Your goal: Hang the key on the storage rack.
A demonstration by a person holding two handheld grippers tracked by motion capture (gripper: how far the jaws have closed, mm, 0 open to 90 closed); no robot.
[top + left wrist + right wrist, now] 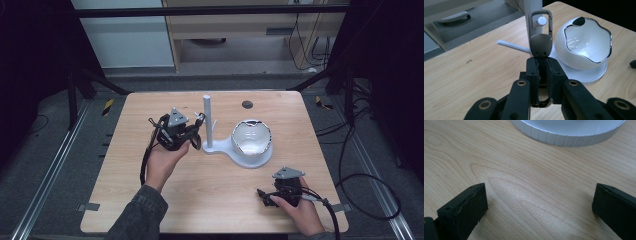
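The left gripper (541, 72) has its two black jaws squeezed tight on the bottom end of a grey metal clip (540, 37). The clip sticks straight up past the fingertips. Its open loop is right at the tip of a small white peg (540, 21) on the white stand (208, 122), and the peg tip shows through the loop. So the pick-up part looks done. I think the hanging part is nearly done too: the clip must slide on more, and then the jaws must let go.

The right gripper (539, 202) rests low over the wooden table (524, 182), jaws wide apart, holding nothing. The stand's round base (569, 132) lies ahead of its fingertips.
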